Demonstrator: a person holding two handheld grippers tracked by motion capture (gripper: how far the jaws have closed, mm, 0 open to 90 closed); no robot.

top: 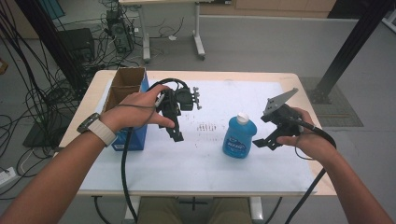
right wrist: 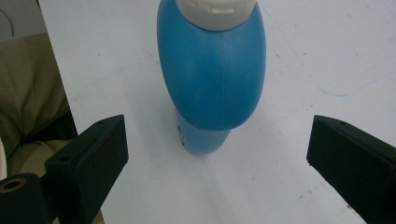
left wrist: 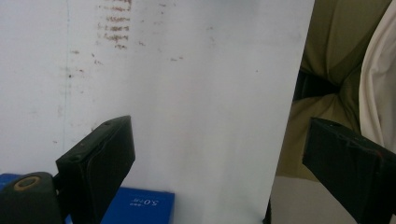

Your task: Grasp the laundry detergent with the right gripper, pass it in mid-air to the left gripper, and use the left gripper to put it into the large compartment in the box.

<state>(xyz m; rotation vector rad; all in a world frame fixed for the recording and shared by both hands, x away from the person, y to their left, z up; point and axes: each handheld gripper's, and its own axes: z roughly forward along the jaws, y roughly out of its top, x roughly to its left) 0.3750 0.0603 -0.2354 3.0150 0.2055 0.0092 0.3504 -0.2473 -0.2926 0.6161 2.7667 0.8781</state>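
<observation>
- So, biggest thing first: we've got a light wooden table (top: 308, 179) with a white sheet (top: 210, 158) covering most of its top, and that sheet has a patch of brownish smudges near the middle.
- Next down, an open cardboard box (top: 122, 86) with blue sides stands at the far left of the table; the flaps are up and we can't see what's inside.
- Our left hand (top: 140, 109) hangs in front of that box, holding the left gripper (top: 175, 133) above the sheet with its jaws pointing down and toward us. In the left gripper view the jaws stand wide apart with nothing between them, just bare sheet below and a strip of the blue box at the bottom edge.
- Our right hand (top: 306, 135) holds the right gripper (top: 264, 142) just to the right of the bottle, jaws aimed at it. In the right gripper view they're spread wide with the bottle framed between them but farther off, and neither pad touches it.
- Smallest: the blue bottle (top: 239, 137) with a white cap stands upright on the sheet, right of centre, near the right gripper and well apart from the left one.
</observation>
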